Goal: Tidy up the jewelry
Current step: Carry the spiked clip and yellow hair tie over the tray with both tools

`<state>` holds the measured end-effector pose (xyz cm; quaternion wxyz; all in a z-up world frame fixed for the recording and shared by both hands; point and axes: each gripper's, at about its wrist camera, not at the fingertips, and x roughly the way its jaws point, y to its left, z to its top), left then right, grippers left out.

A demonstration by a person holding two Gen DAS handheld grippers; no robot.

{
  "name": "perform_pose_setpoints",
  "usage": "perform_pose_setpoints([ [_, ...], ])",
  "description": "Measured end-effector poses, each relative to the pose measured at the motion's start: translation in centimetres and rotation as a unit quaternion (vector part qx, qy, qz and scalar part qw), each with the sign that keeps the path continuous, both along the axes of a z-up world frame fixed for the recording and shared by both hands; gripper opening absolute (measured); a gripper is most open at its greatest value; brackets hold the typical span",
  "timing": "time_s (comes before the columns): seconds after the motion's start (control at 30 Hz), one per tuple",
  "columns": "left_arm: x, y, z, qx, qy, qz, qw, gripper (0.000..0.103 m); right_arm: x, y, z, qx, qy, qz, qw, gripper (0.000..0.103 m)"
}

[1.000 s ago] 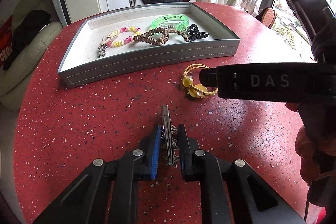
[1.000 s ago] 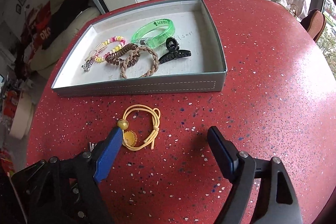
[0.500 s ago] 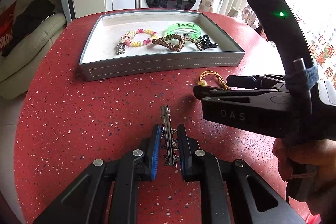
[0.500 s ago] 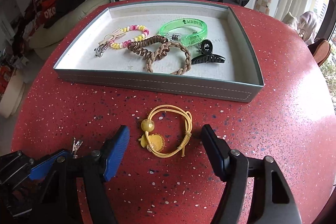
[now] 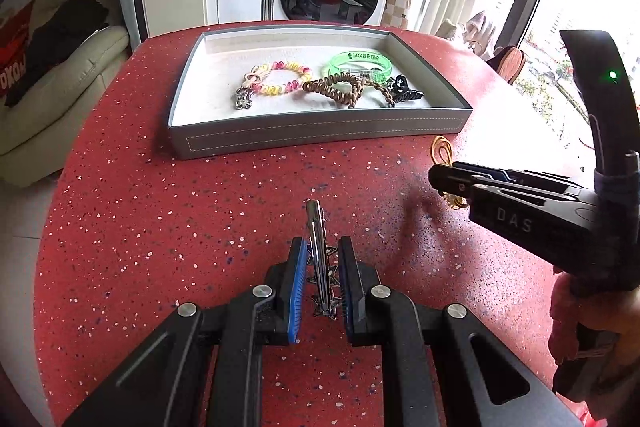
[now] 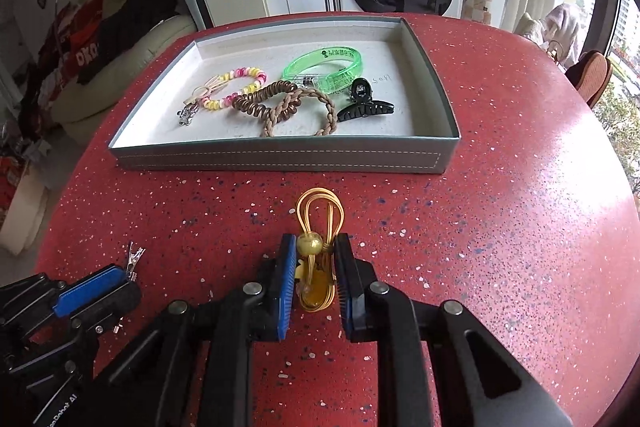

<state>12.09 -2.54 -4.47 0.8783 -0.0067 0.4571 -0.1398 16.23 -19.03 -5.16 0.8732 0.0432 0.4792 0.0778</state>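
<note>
The round counter (image 6: pixel 500 227) is red stone-like composite, glossy and flecked with white and dark chips; its curved rim falls away on the left and far right, and broad bare surface lies to the right of the tray.

The tray (image 6: pixel 280 159) is a shallow grey rectangular box with stitched outer walls and a pale, matte lining. It sits toward the far side of the counter, its near wall facing both tools.

Inside it, items cluster near the middle, with open lining at the back and left: a translucent green plastic bangle (image 6: pixel 322 69), a braided tan hair tie (image 6: pixel 304 111) overlapping a brown coiled hair tie (image 6: pixel 256 101), a pink-and-yellow beaded bracelet (image 6: pixel 236 87) with a small metal charm, and a black claw clip (image 6: pixel 362 105) at the right.

The right hand-held gripper (image 6: pixel 314 267), black with blue ribbed pads, is clamped on a yellow elastic hair tie (image 6: pixel 320 211) with a round bead; the tie's loop sticks out forward on the counter, just short of the tray's near wall.

The left hand-held gripper (image 5: pixel 322 275) is closed on a slim silver metal hair clip (image 5: pixel 316 235) with star-shaped ornaments, standing on edge, well apart from the tray.
</note>
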Motion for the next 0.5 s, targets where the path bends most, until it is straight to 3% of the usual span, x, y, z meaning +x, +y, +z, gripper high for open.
perform_pose_setpoints([
  [0.5,0.9,0.8,0.5,-0.009,-0.009,-0.003,0.9999,0.034,-1.8,-1.1,1.6,0.056,-0.004,-0.025,0.998,0.021],
])
